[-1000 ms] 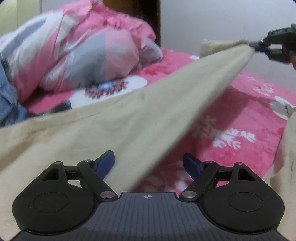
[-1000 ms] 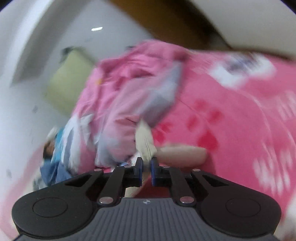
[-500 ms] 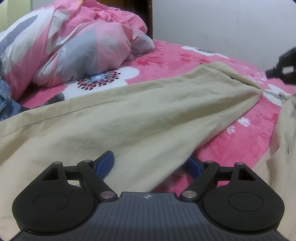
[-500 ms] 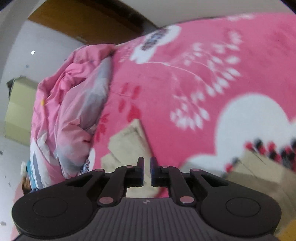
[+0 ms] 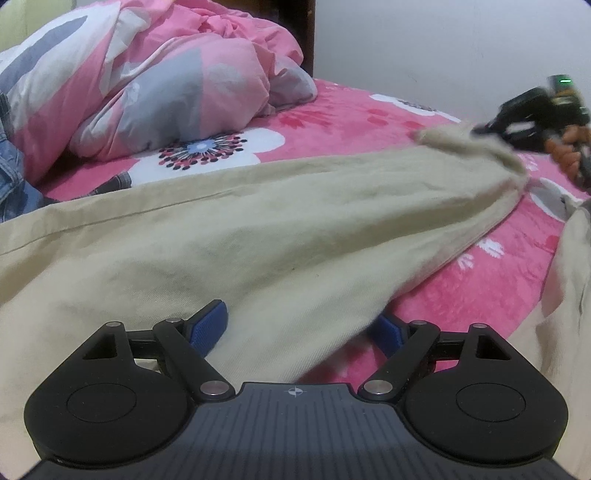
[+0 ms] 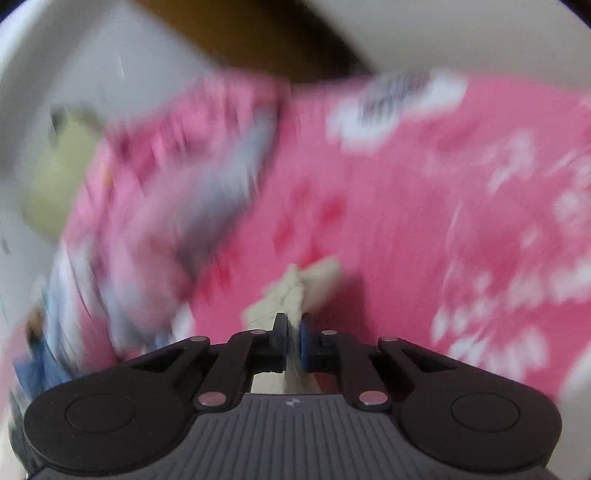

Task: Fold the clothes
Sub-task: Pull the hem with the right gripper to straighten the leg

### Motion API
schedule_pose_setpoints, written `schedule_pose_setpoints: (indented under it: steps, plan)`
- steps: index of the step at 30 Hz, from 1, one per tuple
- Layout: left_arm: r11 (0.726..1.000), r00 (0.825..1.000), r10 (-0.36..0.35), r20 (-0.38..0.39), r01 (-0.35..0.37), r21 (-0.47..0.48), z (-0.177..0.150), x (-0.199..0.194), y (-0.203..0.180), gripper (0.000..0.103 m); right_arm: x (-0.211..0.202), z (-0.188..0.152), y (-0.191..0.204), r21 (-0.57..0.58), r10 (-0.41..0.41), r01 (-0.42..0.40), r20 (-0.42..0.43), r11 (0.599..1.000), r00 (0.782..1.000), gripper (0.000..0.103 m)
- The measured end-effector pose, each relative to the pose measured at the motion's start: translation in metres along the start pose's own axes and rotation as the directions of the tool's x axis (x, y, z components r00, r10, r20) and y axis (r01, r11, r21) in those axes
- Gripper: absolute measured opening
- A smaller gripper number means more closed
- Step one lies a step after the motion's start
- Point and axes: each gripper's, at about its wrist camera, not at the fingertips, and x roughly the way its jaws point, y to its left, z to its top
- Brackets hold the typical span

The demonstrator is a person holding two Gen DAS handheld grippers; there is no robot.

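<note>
A beige garment (image 5: pixel 258 229) lies spread across the pink flowered bed (image 5: pixel 369 122) in the left wrist view. My left gripper (image 5: pixel 299 328) stands open over its near part. The cloth lies between the blue pads (image 5: pixel 207 325) and covers part of the right one. At the far right my right gripper (image 5: pixel 480 130) is shut on the garment's narrow end, which it holds a little above the bed. The right wrist view is blurred. In it the right gripper (image 6: pixel 293 332) has its jaws closed on a bunched strip of the beige garment (image 6: pixel 295 288).
A pink and grey quilt (image 5: pixel 166 85) is heaped at the back left, with denim clothing (image 5: pixel 11 177) beside it. More beige cloth (image 5: pixel 569 277) hangs at the right edge. A dark headboard (image 5: pixel 299 29) and a white wall close the back. A hand (image 5: pixel 565 155) grips the right tool.
The garment's far end came down from a high, taut stretch to lie low near the bed. The right gripper sank with it. My left gripper stayed put, still open.
</note>
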Motion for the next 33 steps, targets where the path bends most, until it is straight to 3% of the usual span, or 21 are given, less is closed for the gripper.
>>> schedule_pose_setpoints:
  steps: [1,4,7,10,15,20,25,26,31,33]
  plan:
    - [1.0,1.0,-0.001,0.001,0.001,-0.002,0.0,0.0,0.0,0.084,-0.021,0.0,-0.006,0.036,0.021,-0.025,0.093,0.999,0.995,0.005]
    - [1.0,1.0,-0.009,0.0,0.009,-0.012,0.0,0.0,0.002,0.084,-0.048,-0.005,-0.035,0.111,-0.112,0.09,0.207,0.99,0.972,0.005]
    - [1.0,1.0,-0.014,-0.005,0.014,-0.023,0.001,0.0,0.004,0.084,-0.041,-0.01,-0.09,0.346,-0.211,0.176,0.064,0.921,0.975,0.005]
    - [0.998,1.0,-0.017,-0.007,0.016,-0.053,0.002,-0.005,0.006,0.084,-0.052,-0.017,-0.1,0.436,-0.204,0.151,0.078,0.887,0.976,0.005]
    - [0.992,1.0,-0.023,0.004,0.024,-0.124,0.004,-0.021,0.012,0.084,-0.07,-0.015,-0.071,0.363,-0.298,0.234,0.13,0.902,0.946,0.007]
    - [0.973,0.998,-0.021,0.051,0.033,-0.229,0.0,-0.053,0.025,0.084,-0.085,-0.022,-0.065,0.371,-0.372,0.304,0.128,0.878,0.919,0.007]
    - [0.96,0.996,0.039,0.076,-0.016,-0.279,-0.011,-0.091,0.038,0.084,-0.096,-0.028,-0.065,0.414,-0.393,0.306,0.14,0.857,0.909,0.007]
    - [0.953,0.995,0.057,0.077,-0.031,-0.3,-0.013,-0.098,0.042,0.084,-0.097,-0.029,-0.067,0.43,-0.41,0.317,0.142,0.845,0.901,0.007]
    - [0.907,0.985,0.138,0.104,-0.084,-0.412,-0.034,-0.137,0.07,0.085,-0.126,-0.017,-0.071,0.435,-0.548,0.423,0.215,0.795,0.808,0.008]
    - [0.886,0.98,0.176,0.094,-0.117,-0.448,-0.043,-0.15,0.082,0.085,-0.131,-0.014,-0.05,0.37,-0.514,0.411,0.244,0.833,0.822,0.008]
